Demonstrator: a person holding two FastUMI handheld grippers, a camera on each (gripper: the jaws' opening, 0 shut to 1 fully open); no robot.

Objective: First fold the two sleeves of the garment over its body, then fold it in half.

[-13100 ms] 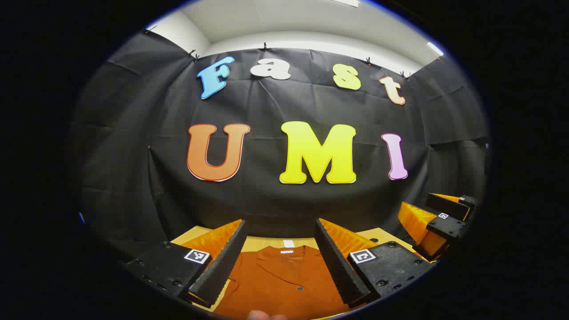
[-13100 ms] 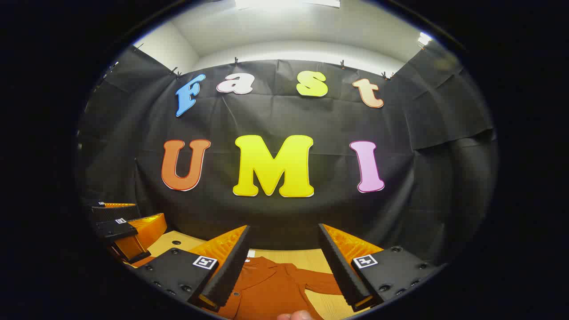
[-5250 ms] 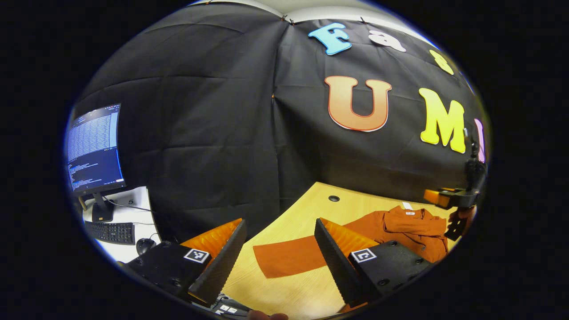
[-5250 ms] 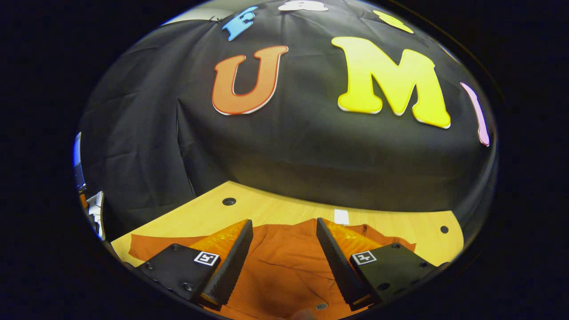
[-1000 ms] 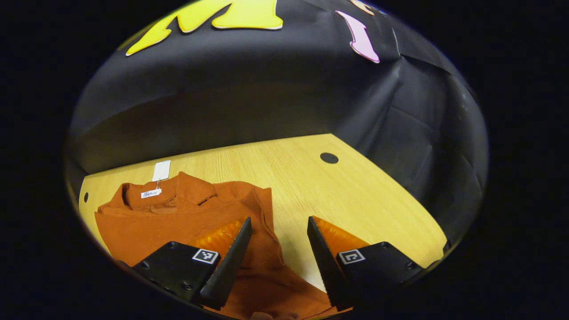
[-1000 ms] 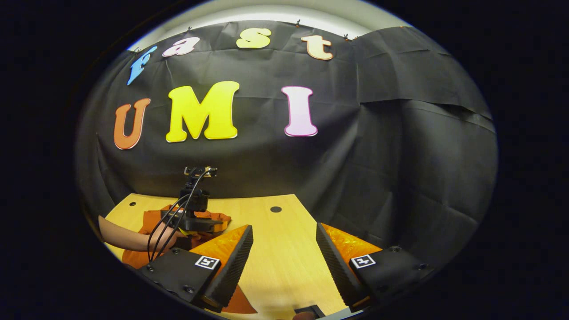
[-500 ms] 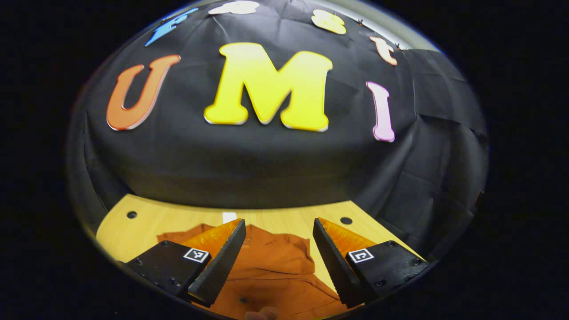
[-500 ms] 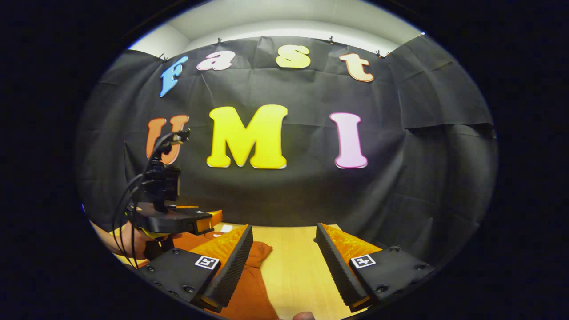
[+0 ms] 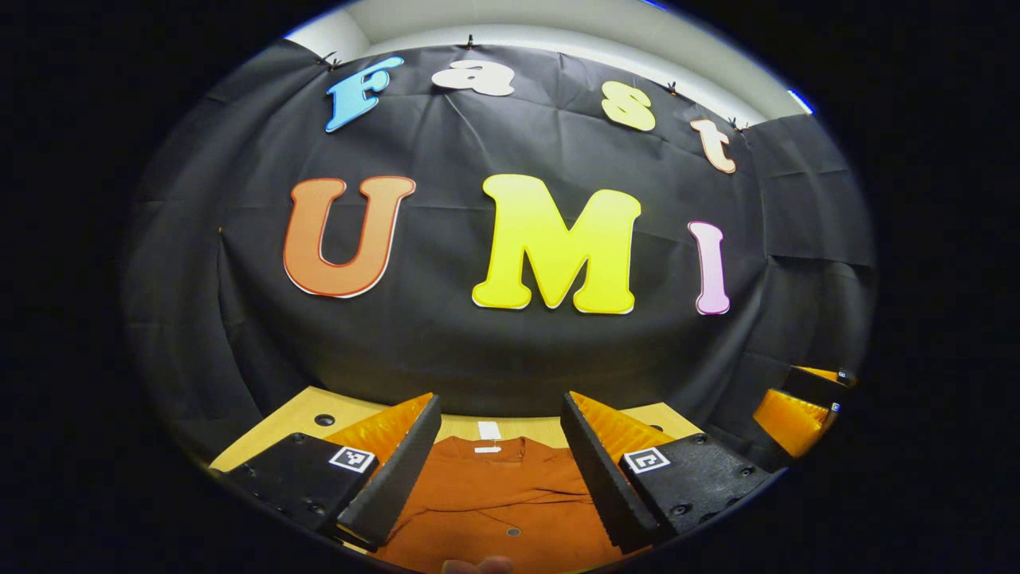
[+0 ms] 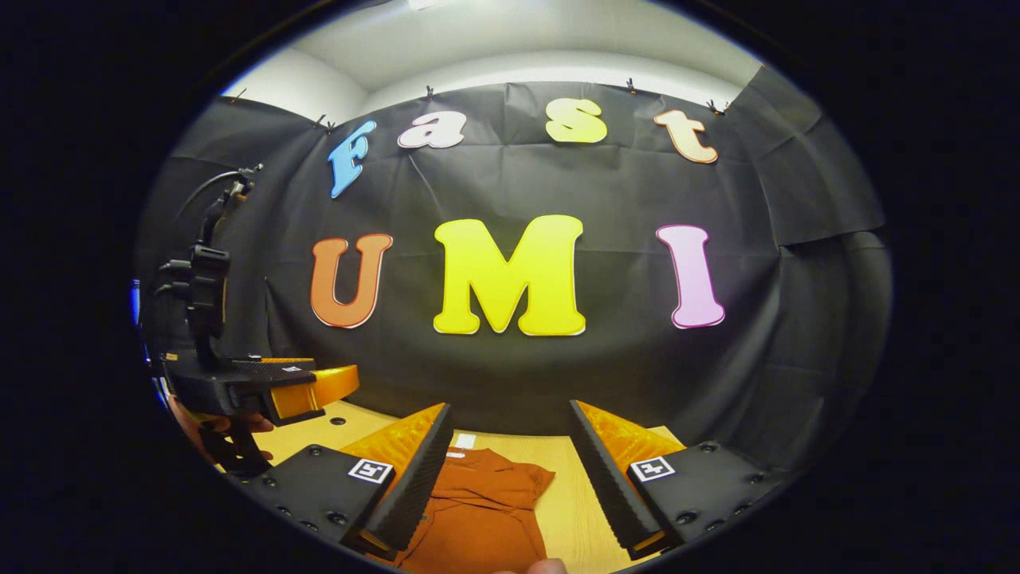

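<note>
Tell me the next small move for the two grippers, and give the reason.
Probably lower both toward the garment's near hem: both sleeves look folded in, and the left gripper and right gripper hover open above it, holding nothing.

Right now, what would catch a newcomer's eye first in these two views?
The rust-orange garment lies on the pale wooden table under the black cloth wall, collar toward the wall. Both the left gripper and the right gripper are held above it, jaws spread wide and gripping nothing.
</note>
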